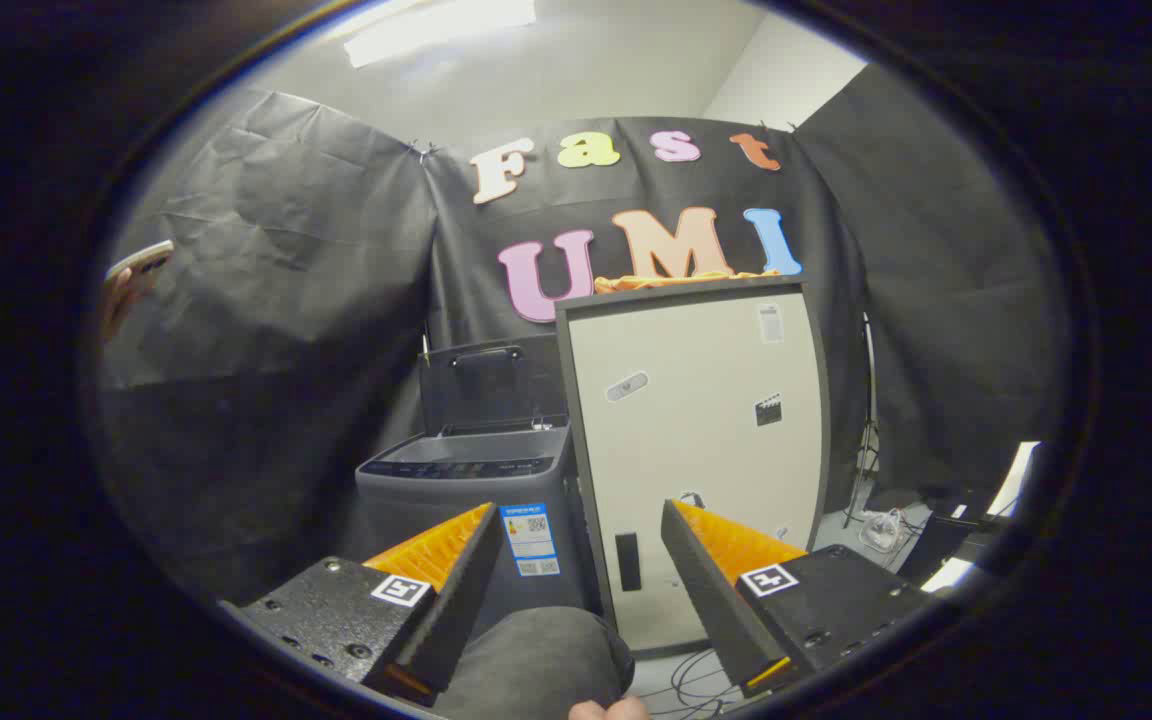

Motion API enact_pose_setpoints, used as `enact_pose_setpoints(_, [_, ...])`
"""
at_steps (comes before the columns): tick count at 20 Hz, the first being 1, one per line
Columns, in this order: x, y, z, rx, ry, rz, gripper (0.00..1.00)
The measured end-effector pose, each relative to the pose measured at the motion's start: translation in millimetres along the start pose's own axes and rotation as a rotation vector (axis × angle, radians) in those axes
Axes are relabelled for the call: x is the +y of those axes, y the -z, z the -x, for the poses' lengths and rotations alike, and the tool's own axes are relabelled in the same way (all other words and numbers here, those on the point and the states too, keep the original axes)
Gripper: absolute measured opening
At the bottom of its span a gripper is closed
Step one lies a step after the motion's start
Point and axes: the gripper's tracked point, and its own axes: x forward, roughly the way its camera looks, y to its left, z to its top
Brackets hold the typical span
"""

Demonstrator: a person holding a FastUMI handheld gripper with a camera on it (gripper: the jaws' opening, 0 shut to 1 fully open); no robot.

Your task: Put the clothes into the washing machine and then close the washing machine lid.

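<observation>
A grey top-loading washing machine (466, 500) stands beyond my left finger, against the black cloth wall. Its dark lid (488, 385) is raised upright at the back, so the tub opening is uncovered. Right of the machine stands a tall cream cabinet (696, 420) with a dark frame. An orange garment (681, 281) lies on top of that cabinet, with only its front edge in sight. My gripper (581, 510) is open, well short of both, with nothing between its fingers.
A person's knee in grey trousers (536, 655) sits low between my fingers. At the far left a hand holds up a phone (136, 272). Cables (696, 680) lie on the floor by the cabinet's foot, and a stand and clutter (881, 525) are at the right.
</observation>
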Motion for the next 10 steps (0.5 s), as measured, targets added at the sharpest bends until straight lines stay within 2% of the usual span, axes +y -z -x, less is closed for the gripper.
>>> enact_pose_setpoints(4, [10.4,2.6,-0.6,-0.002,-0.026,0.047,0.97])
enact_pose_setpoints(10, [9.5,2.3,-0.3,0.001,-0.027,0.046,0.97])
